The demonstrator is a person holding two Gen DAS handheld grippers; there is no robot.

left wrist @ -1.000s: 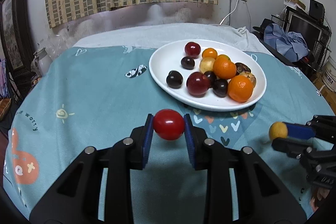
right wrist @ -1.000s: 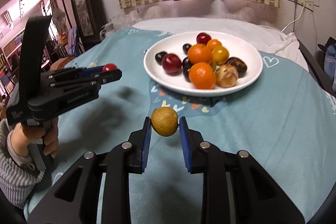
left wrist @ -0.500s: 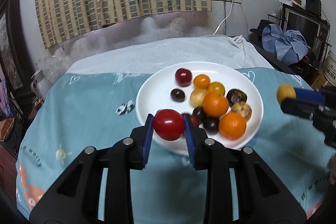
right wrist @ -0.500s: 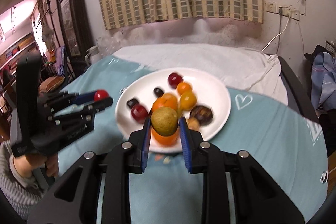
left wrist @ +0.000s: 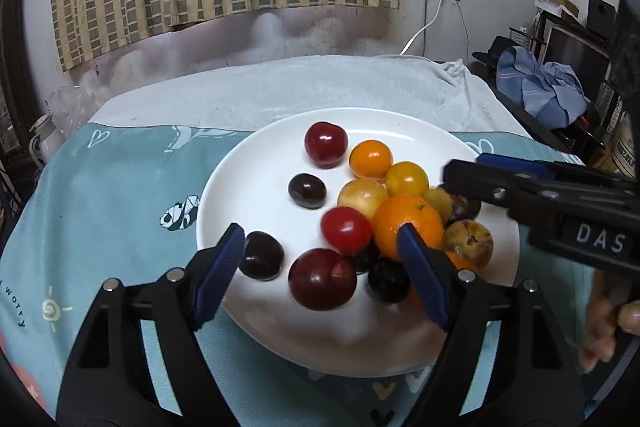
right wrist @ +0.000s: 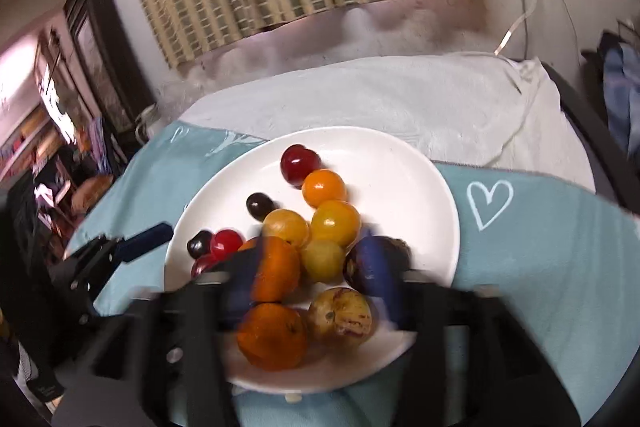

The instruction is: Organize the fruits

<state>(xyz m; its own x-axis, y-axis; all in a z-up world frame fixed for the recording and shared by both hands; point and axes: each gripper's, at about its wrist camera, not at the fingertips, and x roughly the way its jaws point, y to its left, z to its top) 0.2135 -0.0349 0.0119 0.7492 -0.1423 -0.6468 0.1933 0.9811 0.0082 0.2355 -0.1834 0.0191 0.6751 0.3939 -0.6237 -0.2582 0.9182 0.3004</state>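
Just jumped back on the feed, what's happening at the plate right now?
Both grippers are over the white plate of fruit with their jaws spread apart and nothing held. The left gripper is above the near side, where a bright red tomato lies among the plums and oranges. The right gripper, blurred in its own view, has a yellow-green fruit lying between its jaws on the plate.

The plate (left wrist: 248, 163) sits on the tablecloth (left wrist: 100, 195), with a towel (left wrist: 280, 87) behind it. Fruits are clustered toward the plate's right half, and the tomato (left wrist: 346, 231) seems to rest atop them.
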